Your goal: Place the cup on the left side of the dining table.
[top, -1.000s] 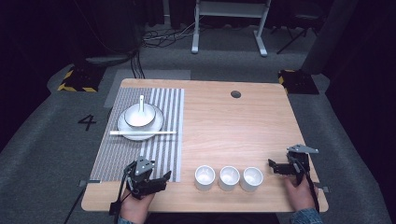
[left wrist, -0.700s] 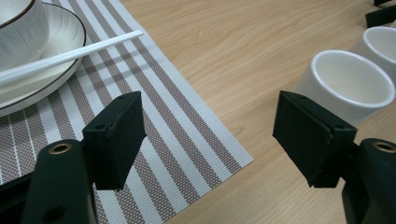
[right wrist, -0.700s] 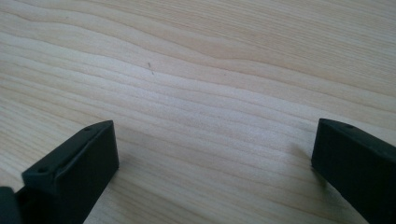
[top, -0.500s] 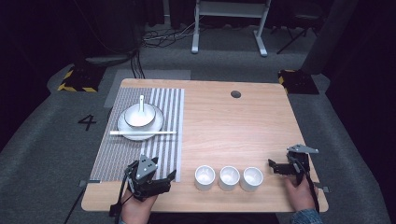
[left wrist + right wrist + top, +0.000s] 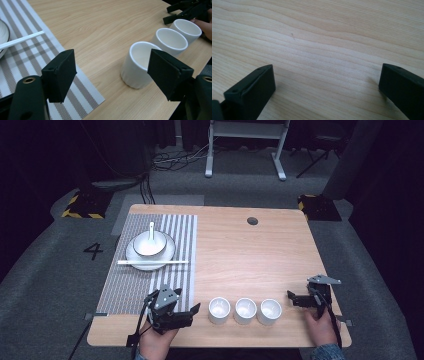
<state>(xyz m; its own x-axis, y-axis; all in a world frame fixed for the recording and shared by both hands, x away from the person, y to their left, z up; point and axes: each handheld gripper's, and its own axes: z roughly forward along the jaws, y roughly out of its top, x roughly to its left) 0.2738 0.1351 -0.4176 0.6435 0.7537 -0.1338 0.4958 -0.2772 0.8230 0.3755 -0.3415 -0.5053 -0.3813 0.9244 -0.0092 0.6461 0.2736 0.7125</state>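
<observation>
Left tool [image 5: 192, 311] sits at the lower left of the high view, at the near edge of the striped placemat [image 5: 125, 285], pointing toward the row of three white cups. Its jaws have just been opening; they stand apart with nothing between them, released. In the left tool view, the nearest cup [image 5: 138, 64] lies close ahead, partly behind the right-hand jaw, not touched; the middle cup [image 5: 170, 41] and the far cup [image 5: 187, 29] follow toward the upper right.

In the high view the cups stand in a line near the front edge of the worktop [image 5: 240, 255], just beside one another.

Right tool [image 5: 294, 299] rests at the lower right, just beside the far cup, jaws wide apart over bare wood, empty.

Upper left of the placemat: plate [image 5: 134, 256] with bowl [image 5: 147, 243], spoon [image 5: 151, 230] in it, chopsticks [image 5: 152, 262] across the plate's near rim.
</observation>
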